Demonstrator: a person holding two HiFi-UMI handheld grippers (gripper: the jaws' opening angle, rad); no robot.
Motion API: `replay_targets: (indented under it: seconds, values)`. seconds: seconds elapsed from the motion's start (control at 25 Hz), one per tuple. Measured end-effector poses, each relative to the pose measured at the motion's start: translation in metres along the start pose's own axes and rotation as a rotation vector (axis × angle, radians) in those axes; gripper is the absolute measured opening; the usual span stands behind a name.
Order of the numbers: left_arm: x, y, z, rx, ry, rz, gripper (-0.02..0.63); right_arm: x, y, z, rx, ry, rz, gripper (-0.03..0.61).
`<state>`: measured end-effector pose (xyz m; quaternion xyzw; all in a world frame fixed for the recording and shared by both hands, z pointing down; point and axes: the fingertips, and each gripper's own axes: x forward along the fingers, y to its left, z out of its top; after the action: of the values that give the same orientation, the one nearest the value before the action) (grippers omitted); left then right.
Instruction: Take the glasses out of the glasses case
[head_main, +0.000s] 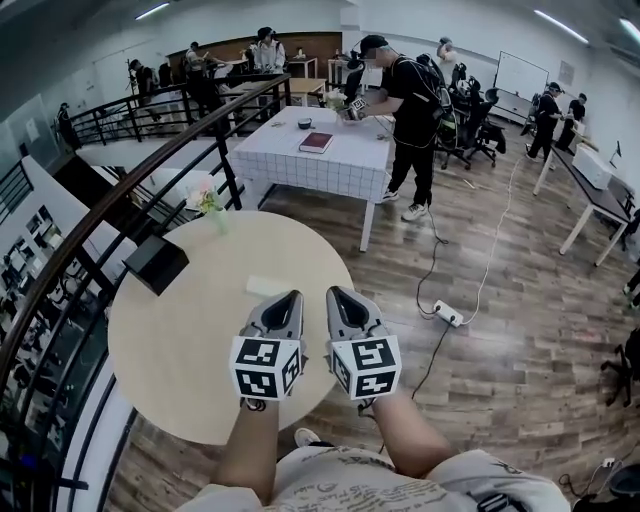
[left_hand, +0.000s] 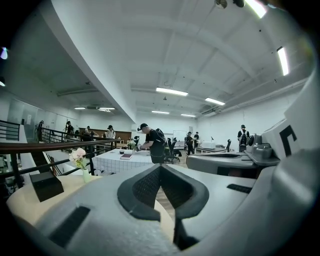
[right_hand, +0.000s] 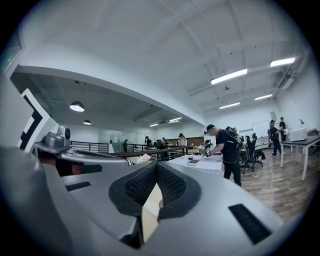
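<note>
Grey left gripper (head_main: 294, 297) and right gripper (head_main: 333, 293), fingers clenched empty, hover over round beige wooden counter (head_main: 170, 350) near a black box (head_main: 155, 263)

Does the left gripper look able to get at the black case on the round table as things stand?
Probably yes. Only bare tabletop lies between the left gripper and the black case at the table's left edge; the flower vase stands further back. Its jaws are shut, though.

The left gripper (left_hand: 161, 171), jaws closed together with nothing between them, points level over a round beige table (left_hand: 20, 204) bearing a black box (left_hand: 46, 185) and a vase of flowers (left_hand: 80, 161).
</note>
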<state>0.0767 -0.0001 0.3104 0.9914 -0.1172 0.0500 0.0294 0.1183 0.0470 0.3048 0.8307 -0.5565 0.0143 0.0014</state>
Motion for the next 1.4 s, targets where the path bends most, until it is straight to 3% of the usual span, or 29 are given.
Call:
replay_targets:
  seconds: [0.32,0.76,1.04,1.4]
  values:
    - [0.034,0.085,0.011,-0.013,-0.016,0.076,0.005,0.099,0.016,0.006,-0.031,-0.001,0.06,0.012]
    - [0.038,0.167,-0.03,-0.105,0.064,0.215,0.005,0.178,0.056,-0.033,-0.038,0.089,0.203,0.013]
    - [0.053,0.212,-0.061,-0.17,0.094,0.357,0.005,0.233,0.065,-0.068,-0.112,0.147,0.351,0.014]
    - [0.061,0.236,-0.107,-0.274,0.147,0.541,0.005,0.275,0.065,-0.121,-0.148,0.258,0.551,0.014]
